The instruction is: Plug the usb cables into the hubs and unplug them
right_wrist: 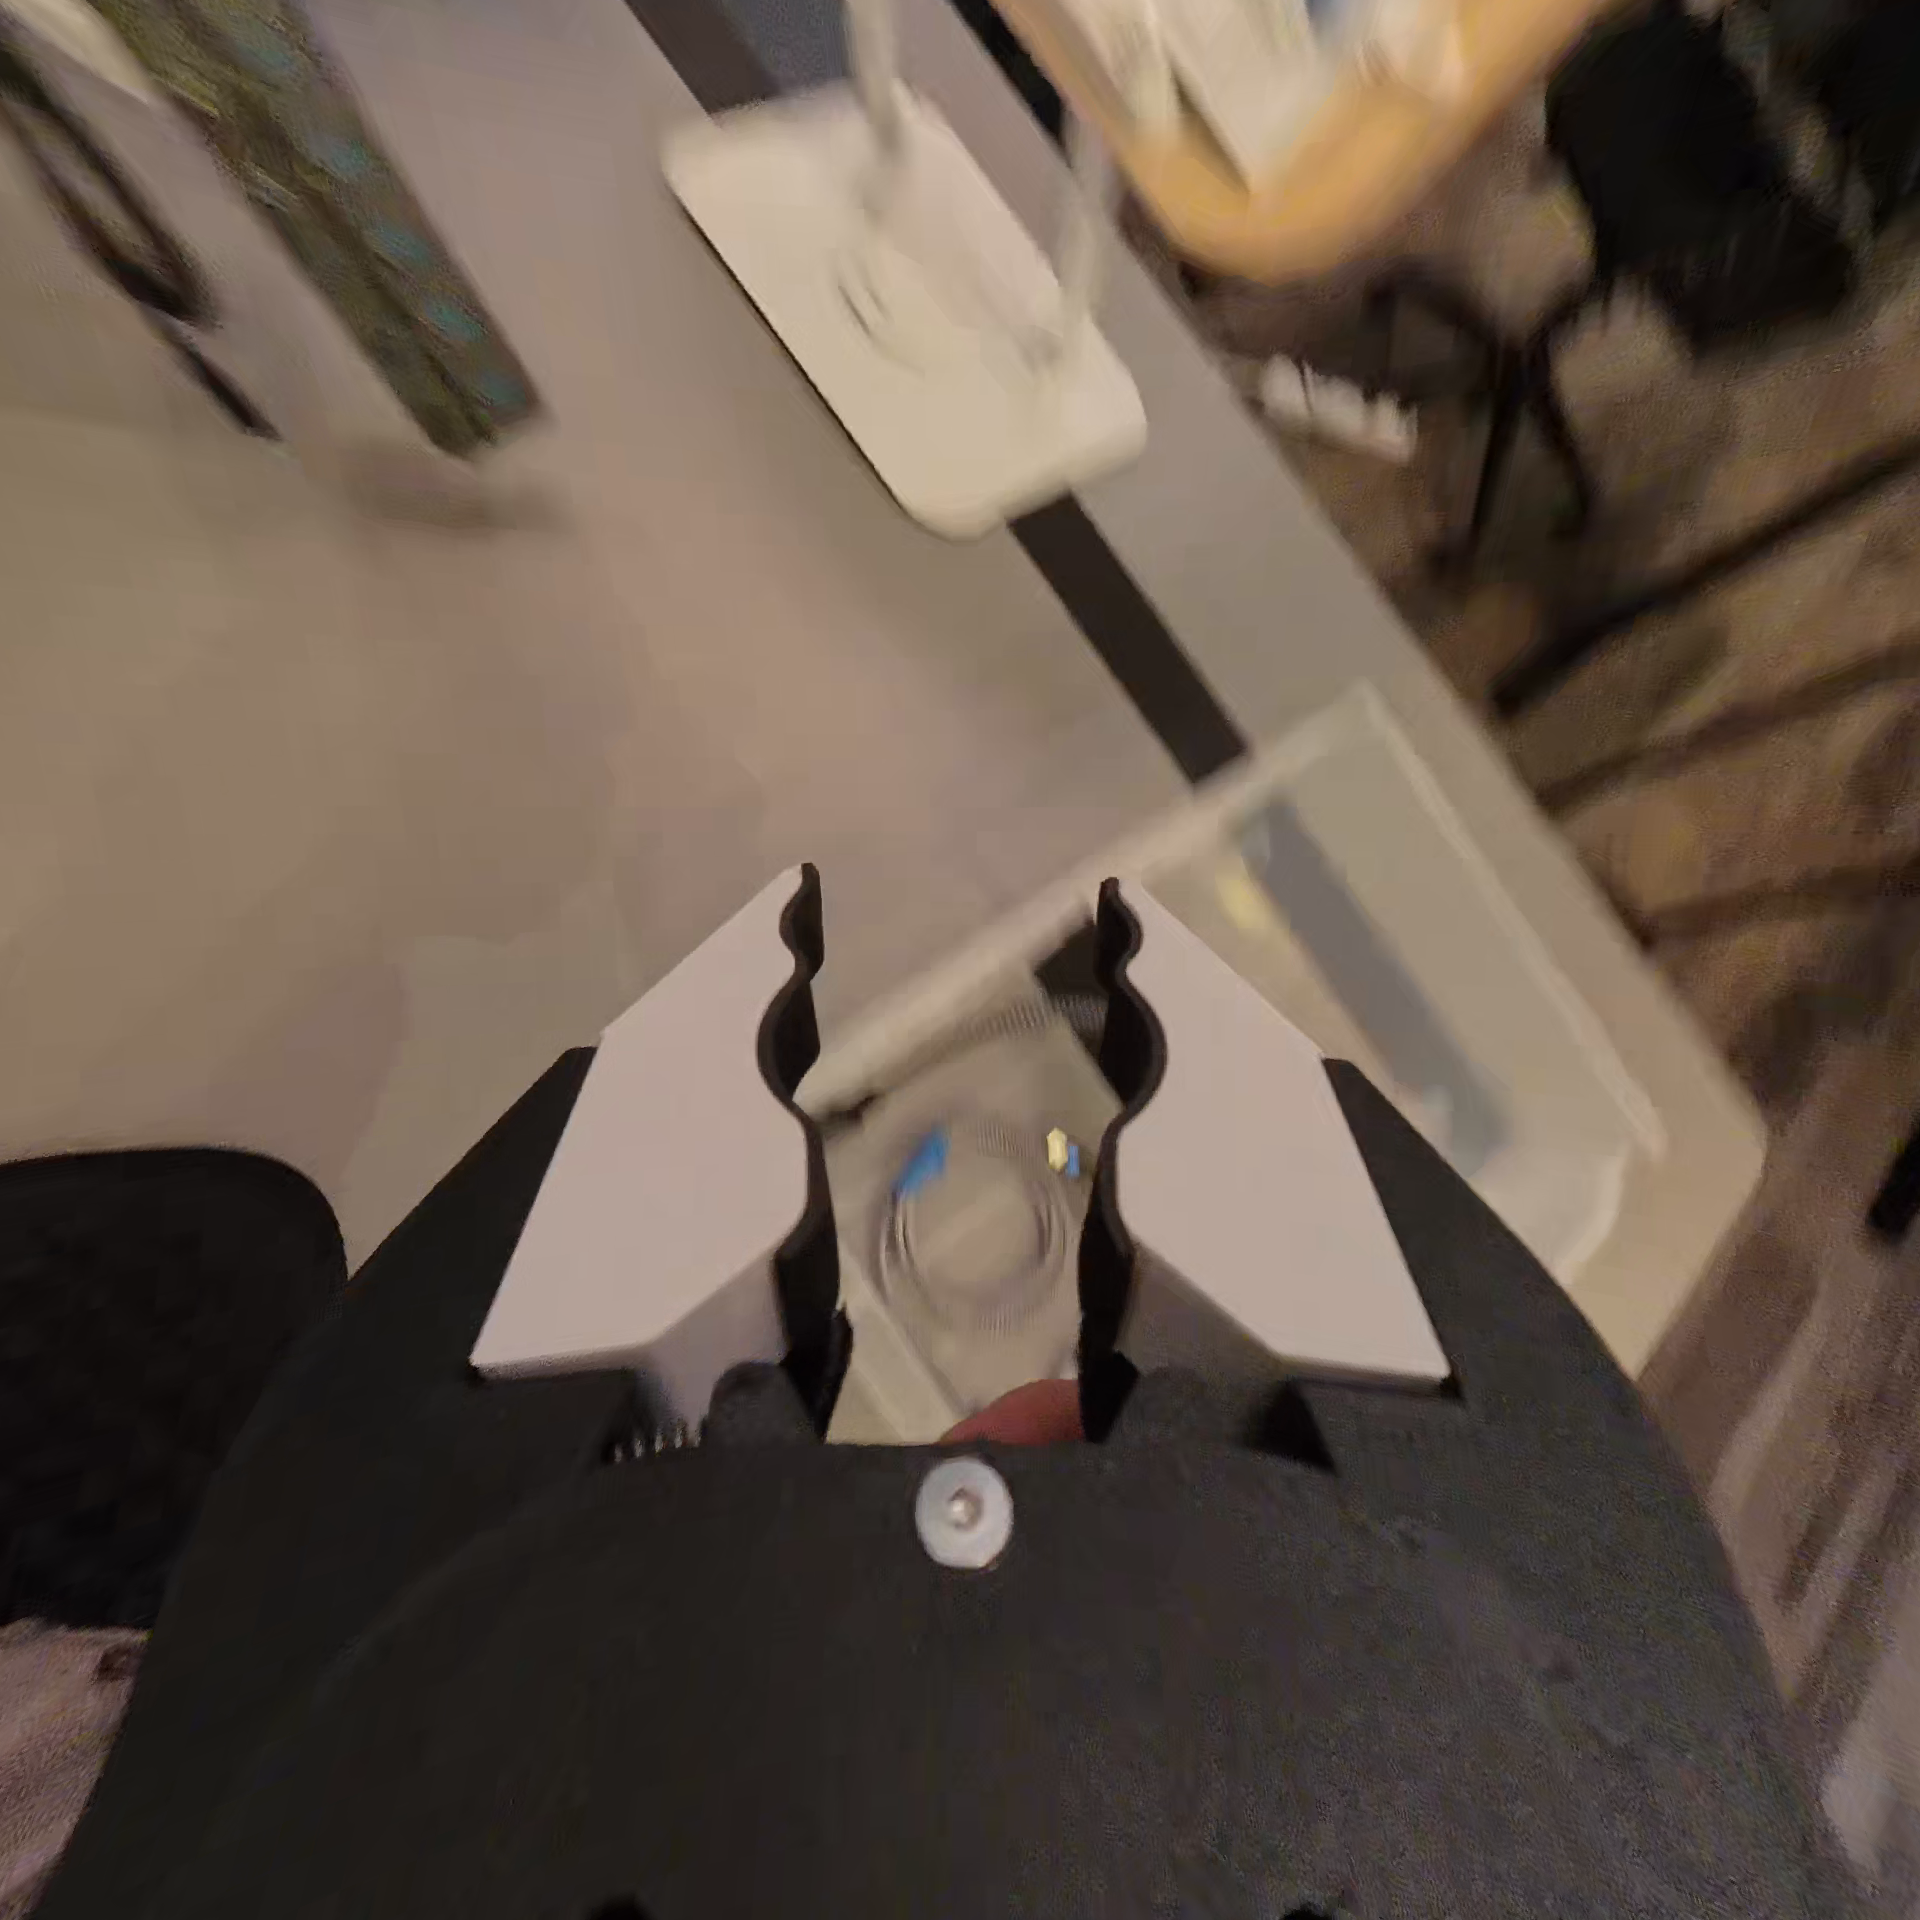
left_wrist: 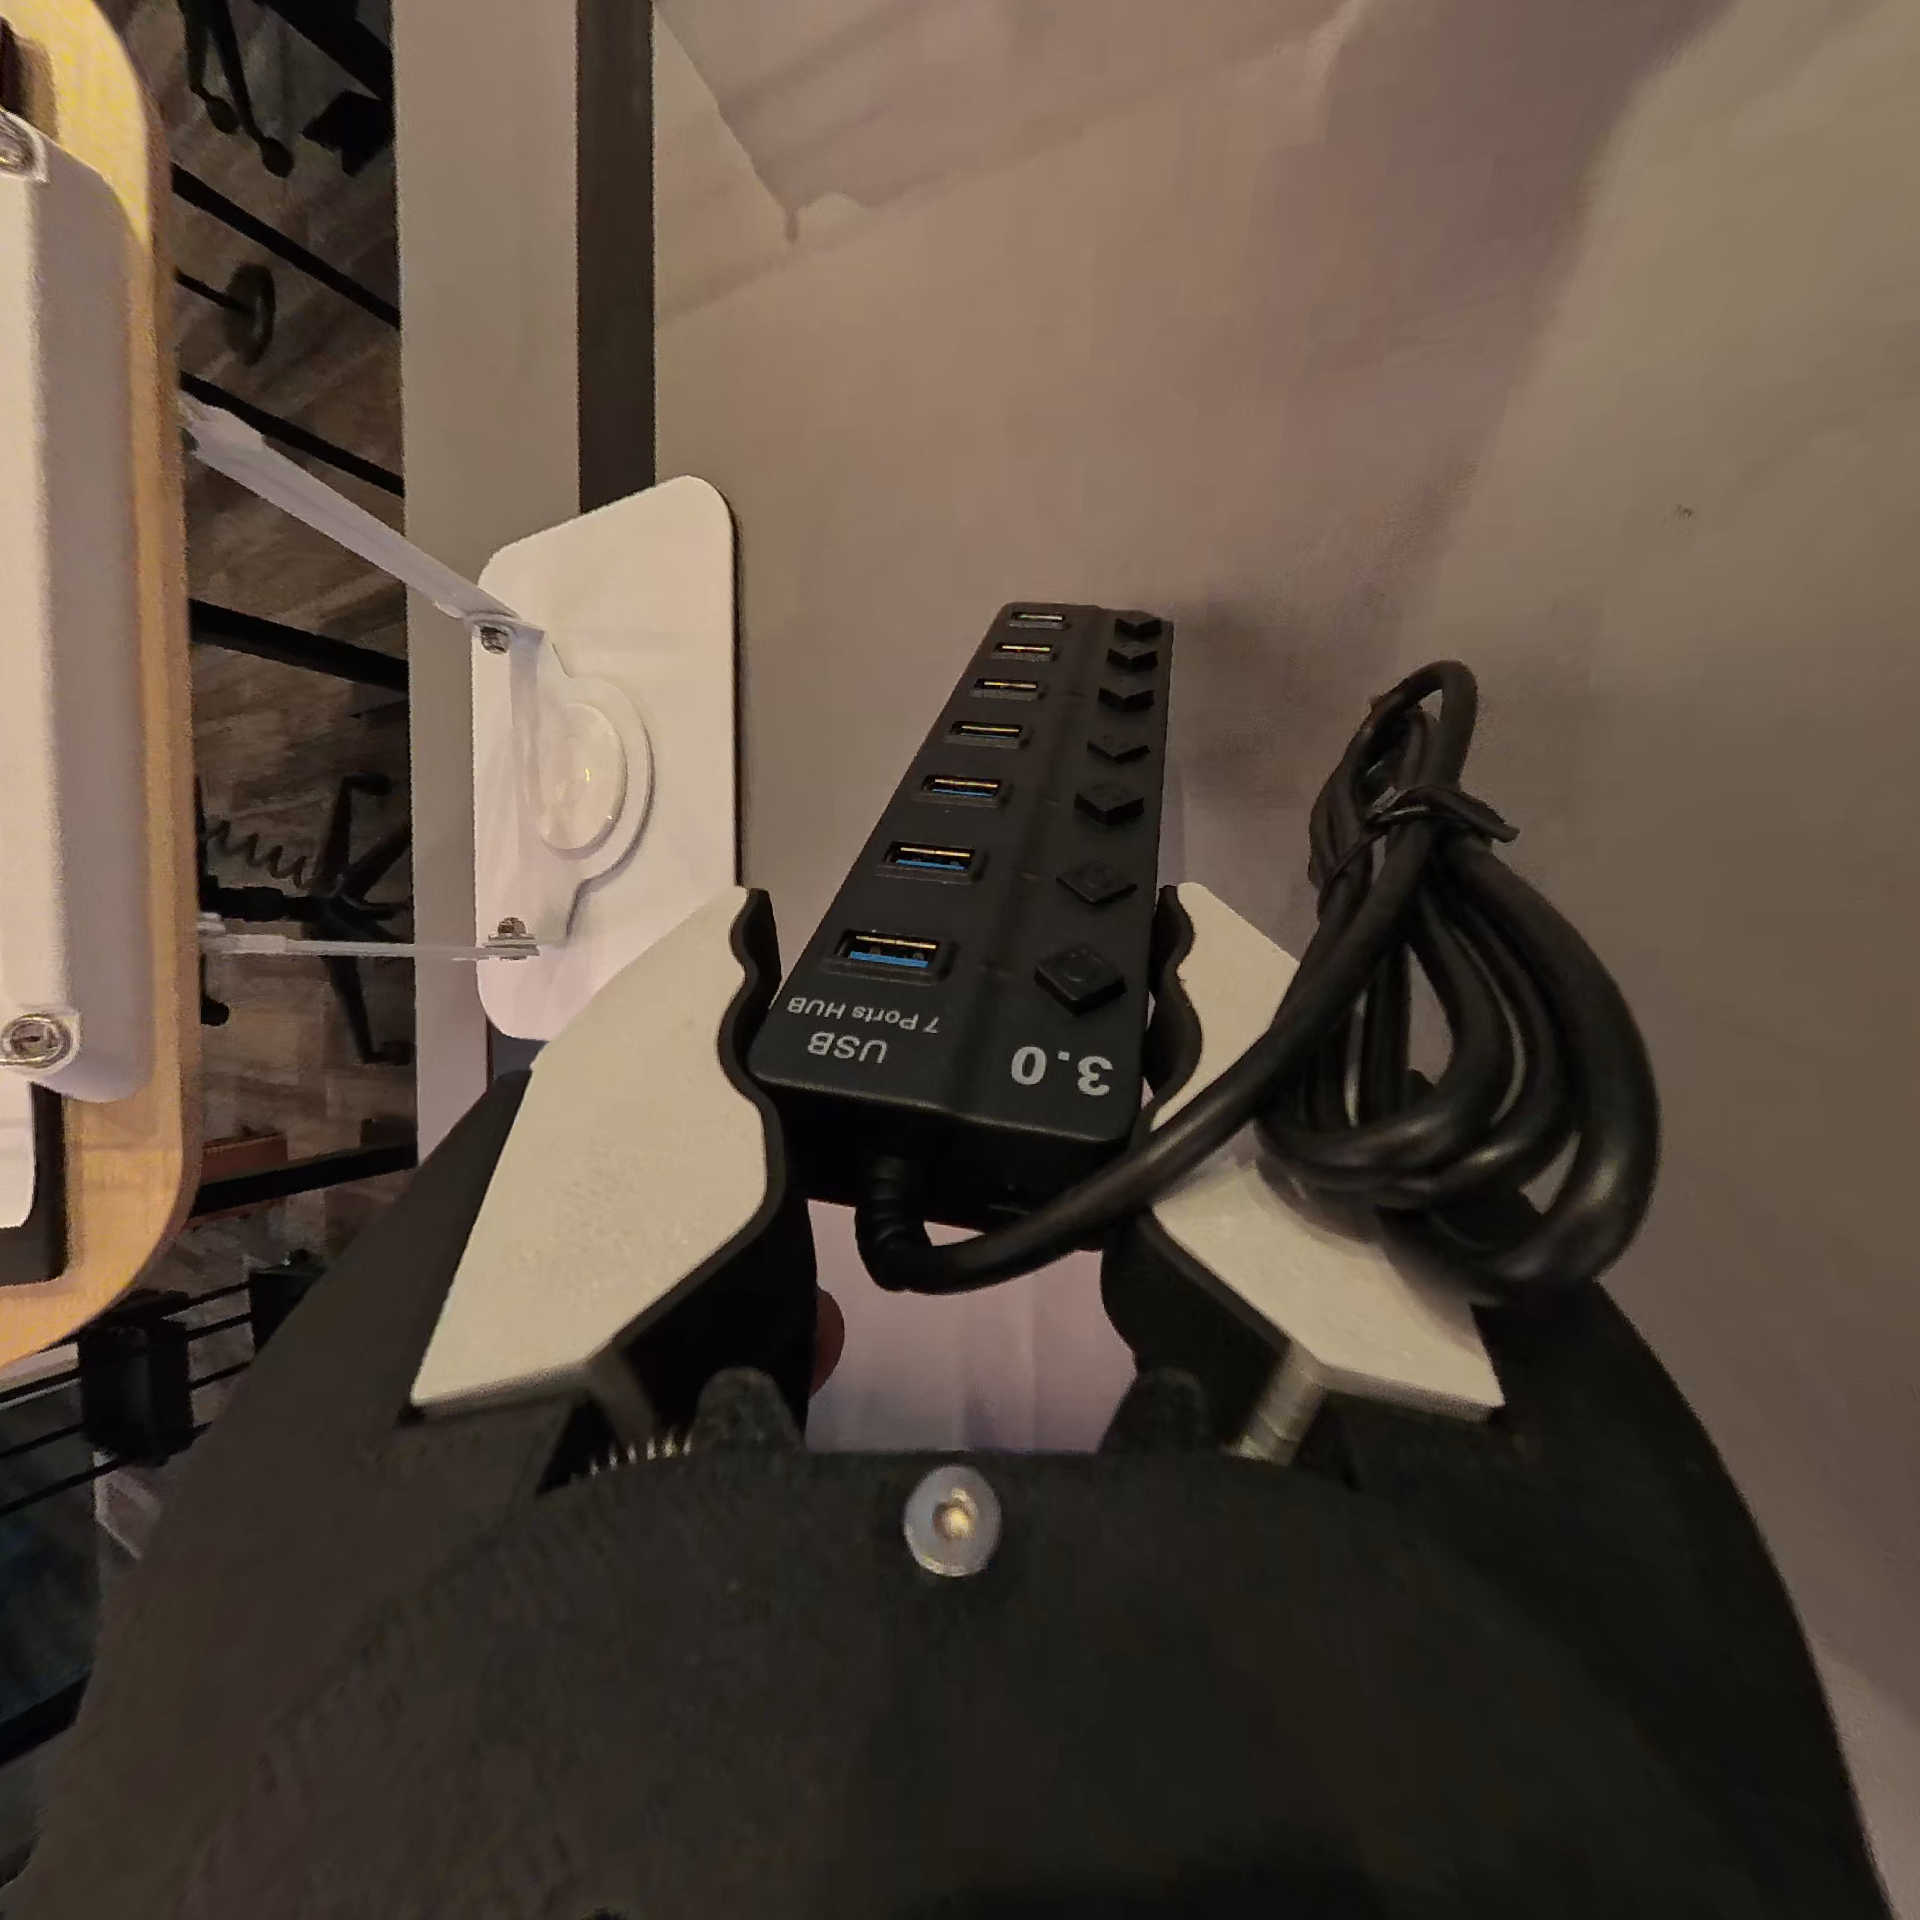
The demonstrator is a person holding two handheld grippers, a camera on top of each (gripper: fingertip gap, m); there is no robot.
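Note:
In the left wrist view my left gripper (left_wrist: pixel 964 925) is shut on the near end of a long black USB hub (left_wrist: pixel 997 831) with a row of several ports and square buttons. The hub points away from me above the grey table. Its black cable (left_wrist: pixel 1455 1029), bundled with a tie, hangs over my right finger. In the right wrist view my right gripper (right_wrist: pixel 956 894) is open and empty, over a clear plastic box (right_wrist: pixel 1351 997) at the table's edge. The box holds a coiled translucent cable (right_wrist: pixel 971 1236) with blue and yellow bits. This view is blurred.
A white stand base (left_wrist: pixel 613 748) sits on the grey table (left_wrist: pixel 1351 468) left of the hub, with thin white arms reaching a wooden board (left_wrist: pixel 114 727). It also shows in the right wrist view (right_wrist: pixel 914 312). A dark patterned object (right_wrist: pixel 343 239) lies at the far left there. The tips of one gripper are about 35 cm away from the tips of the other.

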